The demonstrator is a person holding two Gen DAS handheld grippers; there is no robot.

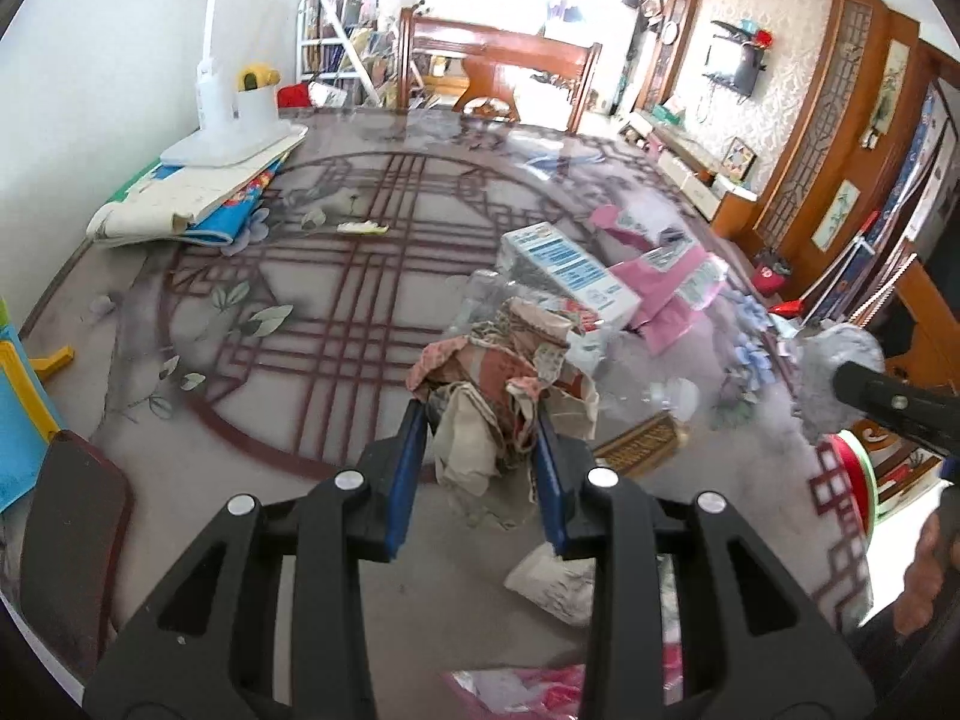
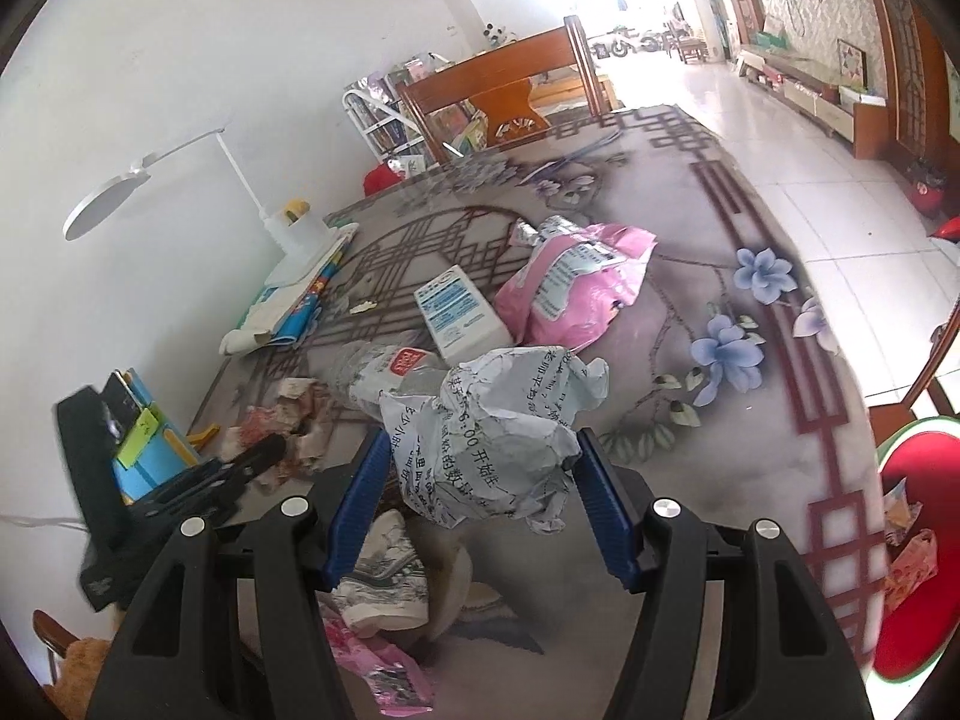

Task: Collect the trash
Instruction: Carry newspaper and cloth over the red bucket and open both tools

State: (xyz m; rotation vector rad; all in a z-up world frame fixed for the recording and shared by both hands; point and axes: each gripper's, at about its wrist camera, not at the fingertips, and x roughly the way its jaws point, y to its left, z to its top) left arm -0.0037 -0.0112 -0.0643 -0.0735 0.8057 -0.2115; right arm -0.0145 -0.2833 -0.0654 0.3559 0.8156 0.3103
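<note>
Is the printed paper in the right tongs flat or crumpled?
Crumpled. The printed paper is a creased wad, its text lines bent, pinched between the right tongs.

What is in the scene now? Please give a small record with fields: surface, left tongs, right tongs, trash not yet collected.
surface: patterned grey tabletop with dark red lattice lines
left tongs: shut on crumpled brownish patterned paper wad
right tongs: shut on crumpled white paper ball with printed text
trash not yet collected: white and blue carton box, pink foil bag, crushed clear plastic bottle
</note>
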